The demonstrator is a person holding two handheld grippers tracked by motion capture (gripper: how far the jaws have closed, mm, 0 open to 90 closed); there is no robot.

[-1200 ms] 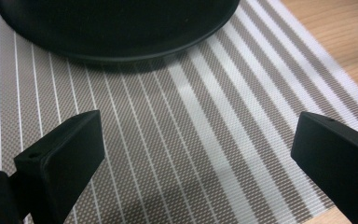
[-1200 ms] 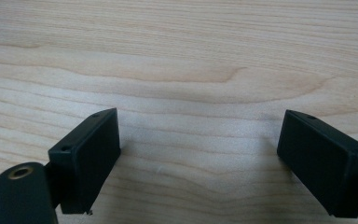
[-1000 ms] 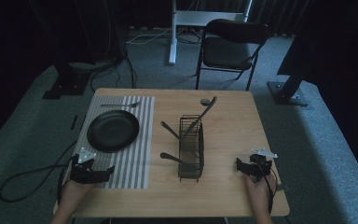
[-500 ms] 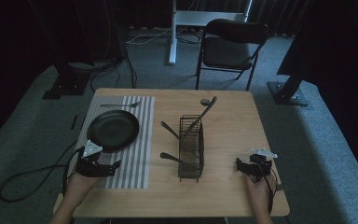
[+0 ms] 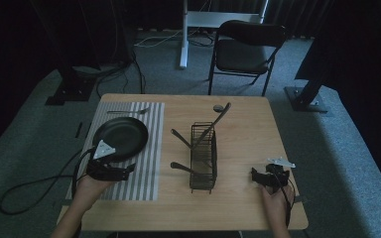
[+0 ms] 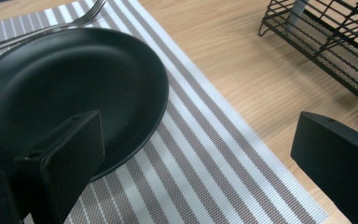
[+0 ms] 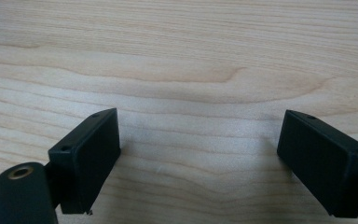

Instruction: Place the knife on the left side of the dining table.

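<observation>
No readable text, label, brand or number shows on anything here

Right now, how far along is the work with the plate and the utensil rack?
Done: nothing clearly; the black plate lies bare on the striped placemat, a fork behind it, and utensils stand in the wire rack. In hand: nothing; the left gripper is open at the plate's near rim, and the right gripper is open over bare table. Left: any grasp at all.

Folding chair (image 5: 245,52) (behind table (image 5: 248,124)).
</observation>
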